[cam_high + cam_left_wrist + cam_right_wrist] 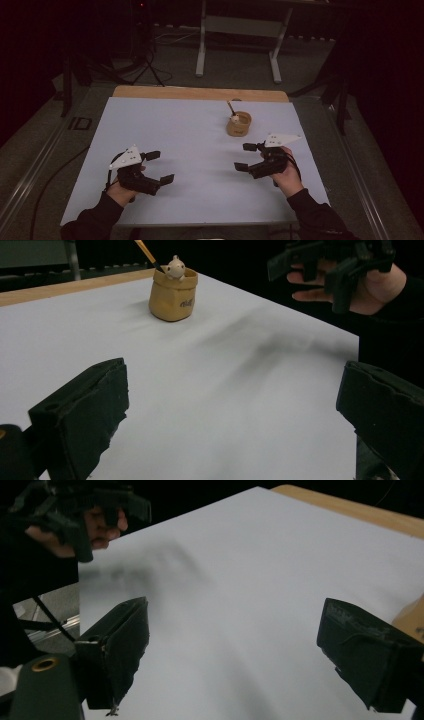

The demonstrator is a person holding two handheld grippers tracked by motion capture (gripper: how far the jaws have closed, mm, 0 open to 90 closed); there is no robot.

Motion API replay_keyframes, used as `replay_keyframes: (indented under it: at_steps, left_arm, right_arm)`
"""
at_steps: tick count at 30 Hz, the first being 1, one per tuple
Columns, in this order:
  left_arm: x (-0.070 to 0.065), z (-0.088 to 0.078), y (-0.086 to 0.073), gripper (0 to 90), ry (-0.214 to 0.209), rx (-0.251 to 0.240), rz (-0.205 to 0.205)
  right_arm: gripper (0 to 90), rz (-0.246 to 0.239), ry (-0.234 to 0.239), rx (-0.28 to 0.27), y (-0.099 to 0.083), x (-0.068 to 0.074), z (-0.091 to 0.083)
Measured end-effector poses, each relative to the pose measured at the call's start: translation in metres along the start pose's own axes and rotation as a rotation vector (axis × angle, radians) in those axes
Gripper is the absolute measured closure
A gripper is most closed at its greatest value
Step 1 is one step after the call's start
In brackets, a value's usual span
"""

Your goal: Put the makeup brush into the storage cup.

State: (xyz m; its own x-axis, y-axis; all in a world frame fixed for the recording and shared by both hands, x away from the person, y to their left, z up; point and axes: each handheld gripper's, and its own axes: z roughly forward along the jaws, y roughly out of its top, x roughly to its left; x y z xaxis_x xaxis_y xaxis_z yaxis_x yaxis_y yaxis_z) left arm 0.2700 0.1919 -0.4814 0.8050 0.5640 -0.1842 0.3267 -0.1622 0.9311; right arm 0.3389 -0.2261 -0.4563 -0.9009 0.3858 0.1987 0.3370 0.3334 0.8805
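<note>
- Nearest the high camera, two dark sleeves come up from the bottom edge, each hand gripping a claw above the white surface (190, 150).
- Ahead of them, the tan pot (238, 124) stands upright on the far right part of the surface, closest to the right claw (246, 157) but apart from it.
- From above, the pot is a small round shape with a thin stick (231, 107) leaning out of it.
- Seen from the left gripper view, the pot (172, 299) looks like a little sack with dark lettering, a small pale figure (175, 267) peeking over its rim, and the stick (146, 251) slanting up to the left.
- In the right gripper view, a tan sliver of the pot (411, 617) shows at the right edge, behind one jaw.
- Left claw (160, 166) hangs over the near left of the surface, jaws spread wide with nothing between them; its own view shows bare white between the two black jaws.
- Right claw is likewise wide and holds nothing, hovering near the surface's right edge.
- Beyond the white sheet runs a wooden edge (200, 92), and past that a pale metal stand (240, 30) on the grey floor.
</note>
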Motion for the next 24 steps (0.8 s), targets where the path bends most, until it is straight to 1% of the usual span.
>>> replay_keyframes:
  at_steps: [4, 5, 6, 10, 13, 16, 20, 21, 24]
  left_arm:
    - [0.0, -0.007, -0.004, 1.1, 0.002, 0.002, 0.007]
    - [0.0, -0.009, -0.005, 1.1, 0.001, 0.002, 0.011]
    - [0.0, -0.01, -0.006, 1.1, 0.001, 0.003, 0.012]
    - [0.001, -0.015, -0.01, 1.1, 0.005, 0.002, 0.009]
    - [0.002, -0.019, -0.014, 1.1, 0.017, 0.018, 0.013]
    - [0.004, -0.022, -0.019, 1.1, 0.024, 0.022, 0.002]
    - [0.006, -0.028, -0.026, 1.1, 0.021, 0.031, 0.013]
    - [0.007, -0.029, -0.028, 1.1, 0.024, 0.027, 0.014]
    - [0.009, -0.032, -0.032, 1.1, 0.035, 0.047, 0.017]
  right_arm:
    - [13.5, -0.016, -0.015, 0.022, -0.01, 0.006, -0.004]
    - [13.5, -0.02, -0.024, 0.024, -0.013, 0.007, -0.005]
    - [13.4, -0.023, -0.023, 0.023, -0.015, 0.008, -0.007]
    - [13.4, -0.007, -0.017, 0.021, -0.022, 0.008, -0.013]
    - [13.4, 0.0, -0.014, 0.025, -0.027, 0.008, -0.017]
    - [13.1, 0.012, -0.011, 0.033, -0.032, 0.007, -0.021]
    - [13.0, 0.014, -0.016, 0.04, -0.039, 0.005, -0.028]
    - [13.0, 0.013, -0.023, 0.043, -0.041, 0.005, -0.029]
    - [13.0, 0.033, -0.03, 0.04, -0.047, 0.001, -0.032]
